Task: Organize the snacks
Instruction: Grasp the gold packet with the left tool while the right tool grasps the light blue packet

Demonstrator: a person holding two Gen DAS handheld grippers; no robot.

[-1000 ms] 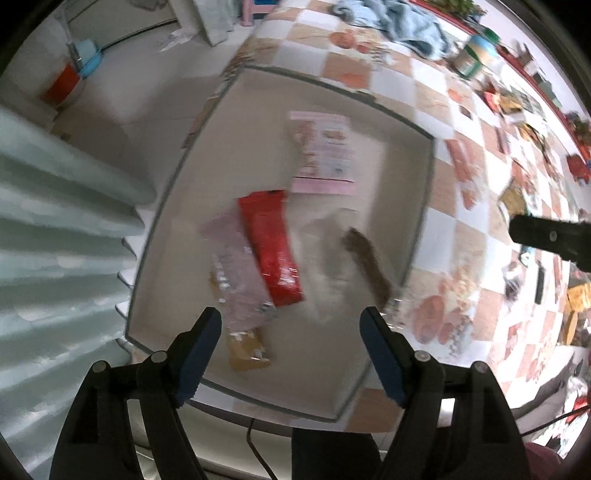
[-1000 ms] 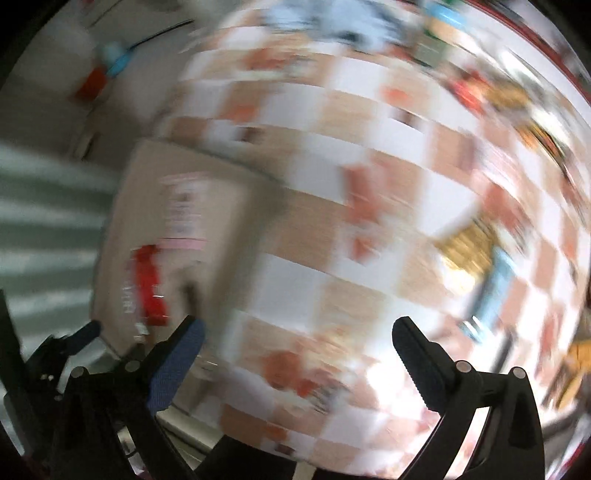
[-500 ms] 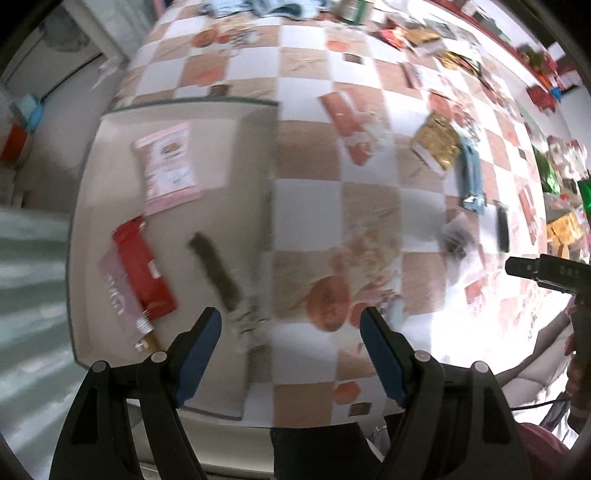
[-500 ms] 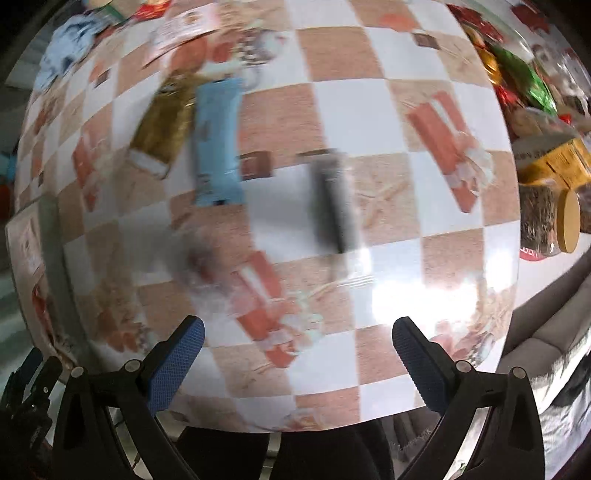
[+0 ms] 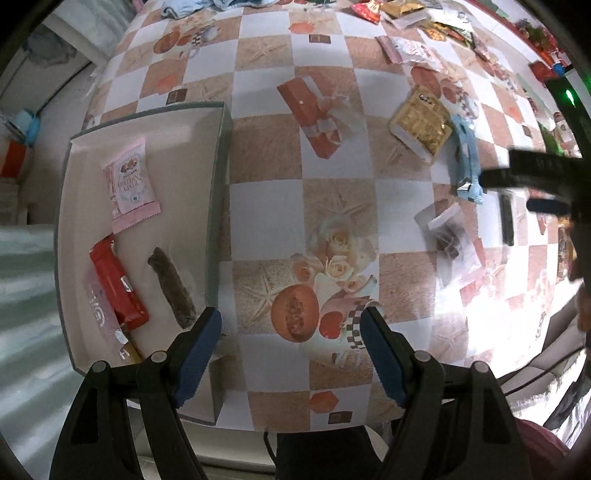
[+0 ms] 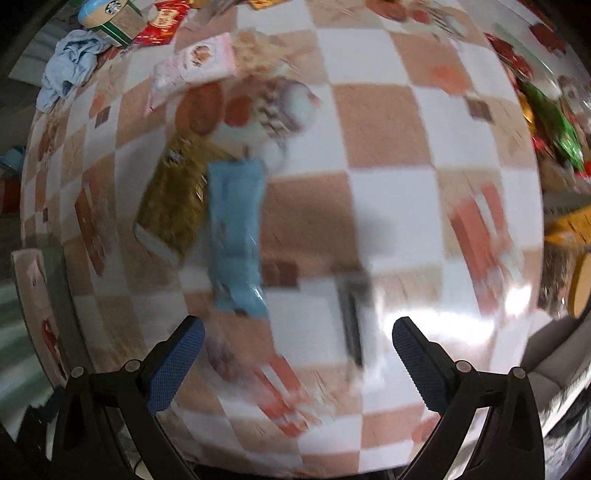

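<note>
A shallow beige tray (image 5: 218, 155) lies at the table's left end and holds a pink packet (image 5: 129, 177), a red bar (image 5: 116, 284), a brown bar (image 5: 171, 288) and a pale pink wrapper (image 5: 98, 306). My left gripper (image 5: 291, 332) hangs open and empty above the checked cloth just right of the tray. My right gripper (image 6: 297, 341) is open too, empty, above a dark bar (image 6: 351, 314) and a light blue packet (image 6: 236, 240) beside a gold packet (image 6: 177, 203). The same blue packet (image 5: 466, 155), gold packet (image 5: 421, 122) and a clear wrapped snack (image 5: 447, 232) appear in the left wrist view.
The right gripper's black body (image 5: 539, 173) crosses the right edge of the left wrist view. More snacks line the table's far side: a pink box (image 6: 192, 70), a green bag (image 6: 554, 122), a tin (image 6: 110, 18). A blue cloth (image 6: 70, 66) lies at the far corner.
Both grippers have swept right, away from the tray. The left one has gone from over the tray to the cloth beside it; the right one now hovers over the blue packet and dark bar.
</note>
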